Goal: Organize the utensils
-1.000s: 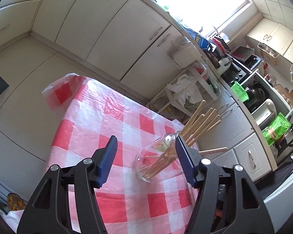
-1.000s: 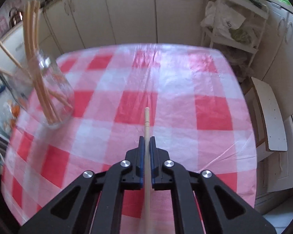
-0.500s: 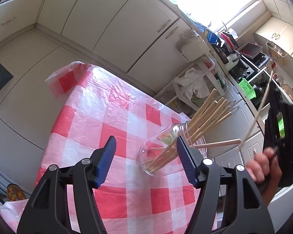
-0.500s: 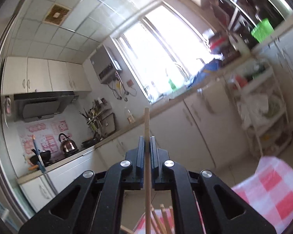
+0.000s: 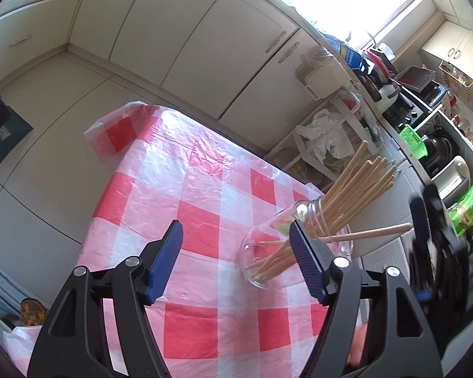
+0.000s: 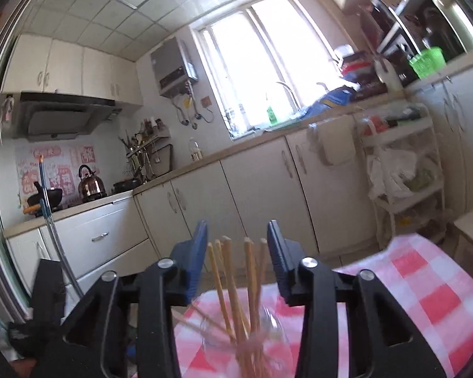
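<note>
The glass jar stands on the bench near its far right corner, close to the edge, and it holds a bundle of wooden chopsticks that lean out of its mouth toward the kitchen cabinets; one chopstick lies almost level across the rim, poking out to the right. I count one jar and, as best I can separate them, roughly a dozen sticks, though they overlap too much for a firm number; no loose stick shows on the cloth in either view. My left gripper is spread wide and empty, hovering just beside the jar on its near side, its right pad crossing in front of the neck. My right gripper is also released and holds nothing, with the chopstick tips rising between its pads. My worry is the jar: it is top-heavy with the sticks all leaning one way, and it sits near the edge, so a nudge from either gripper could tip it or slide it off. The level stick looks poorly seated and could be flicked out if I brush it. The plastic cloth also looks slippery.
</note>
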`<state>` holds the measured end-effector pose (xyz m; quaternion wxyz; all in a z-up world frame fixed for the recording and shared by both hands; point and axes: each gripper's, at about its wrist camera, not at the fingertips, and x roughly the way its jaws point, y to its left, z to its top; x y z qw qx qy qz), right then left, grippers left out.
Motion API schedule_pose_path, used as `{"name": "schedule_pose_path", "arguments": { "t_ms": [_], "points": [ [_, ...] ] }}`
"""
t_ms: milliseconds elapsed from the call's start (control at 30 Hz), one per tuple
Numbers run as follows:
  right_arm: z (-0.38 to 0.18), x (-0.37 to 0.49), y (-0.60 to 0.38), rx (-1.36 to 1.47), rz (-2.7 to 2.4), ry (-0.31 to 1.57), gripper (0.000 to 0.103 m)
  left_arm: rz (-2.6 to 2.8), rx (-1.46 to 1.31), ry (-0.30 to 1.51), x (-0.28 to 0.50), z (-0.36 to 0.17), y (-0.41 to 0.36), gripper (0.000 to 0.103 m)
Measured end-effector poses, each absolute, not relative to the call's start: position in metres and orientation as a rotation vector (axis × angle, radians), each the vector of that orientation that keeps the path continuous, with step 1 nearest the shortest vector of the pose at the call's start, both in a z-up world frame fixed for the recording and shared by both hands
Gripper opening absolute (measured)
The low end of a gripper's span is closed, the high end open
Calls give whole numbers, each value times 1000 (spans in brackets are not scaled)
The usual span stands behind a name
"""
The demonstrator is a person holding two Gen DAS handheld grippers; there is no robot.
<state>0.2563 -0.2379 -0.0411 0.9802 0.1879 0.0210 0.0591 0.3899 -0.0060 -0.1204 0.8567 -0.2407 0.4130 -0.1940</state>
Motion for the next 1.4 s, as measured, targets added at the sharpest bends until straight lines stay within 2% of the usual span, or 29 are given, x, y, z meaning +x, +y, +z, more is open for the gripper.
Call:
{"name": "schedule_pose_path", "arguments": {
  "t_ms": [100,300,467,567,667,833,900,933,1133,1400],
  "points": [
    [-49,238,-247,373,107,151,44,-365,-466,847,388,-120,-7,67],
    [-92,260,-265,386,89,538,50,-317,-459,792,387,-119,-10,72],
    [-114,283,-266,340,57,673,56,-209,-324,797,391,-119,-22,73],
    [-117,291,-272,365,63,685,58,-170,-229,787,392,-118,-31,73],
    [-113,284,-283,398,53,665,59,-154,-266,765,387,-114,-26,73],
    [-102,258,-279,353,67,662,59,-175,-164,733,354,-100,-37,73],
    [-100,241,-275,325,75,671,59,-184,-120,718,336,-92,-41,75],
    [-99,233,-273,314,77,674,59,-186,-102,712,326,-87,-43,79],
    [-71,163,-259,297,89,649,74,-193,-26,679,249,-49,-48,96],
    [-31,74,-239,308,57,641,90,-195,-18,728,161,-7,-41,96]
  ]
}}
